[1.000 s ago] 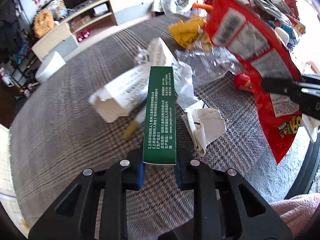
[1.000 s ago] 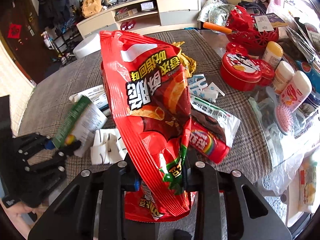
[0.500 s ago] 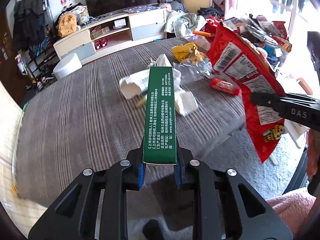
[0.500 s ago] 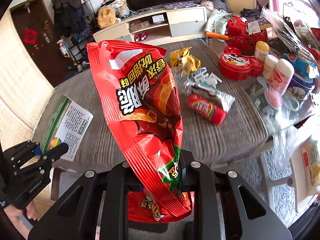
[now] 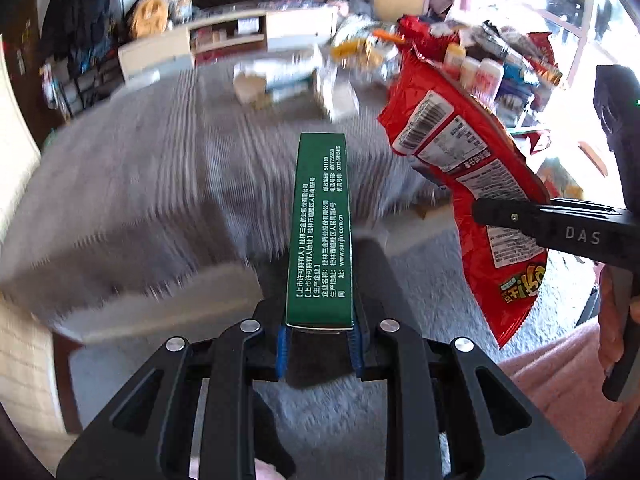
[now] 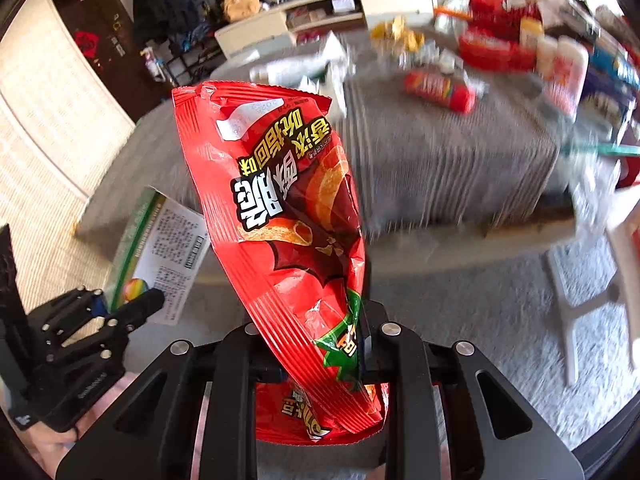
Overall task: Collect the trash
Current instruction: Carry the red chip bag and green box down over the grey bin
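Left wrist view: your left gripper (image 5: pixel 319 338) has its jaws clamped narrow on the near end of the green carton (image 5: pixel 320 232), which stands out forward along the fingers. Below it lies pale carpet (image 5: pixel 420 320), not the tabletop (image 5: pixel 140 184); the table edge is beyond the carton's far end. To the right, your right gripper (image 5: pixel 480 210) carries the red snack bag (image 5: pixel 460 184), hanging free over the floor.

Right wrist view: jaws here are pinched on the lower part of the red snack bag (image 6: pixel 288 232), its bottom end drooping below the fingers. The carton (image 6: pixel 160 240) shows at lower left in the other gripper (image 6: pixel 154 300). More litter is left on the tabletop (image 6: pixel 440 168), among it a red tube-shaped wrapper (image 6: pixel 440 88).

Judgement: this is the carry step, both pieces lifted clear of the table. No bin or trash bag is visible in either view. Next you need to find the receptacle, bring each piece over its mouth, then part the jaws. The bag is limp and may snag.
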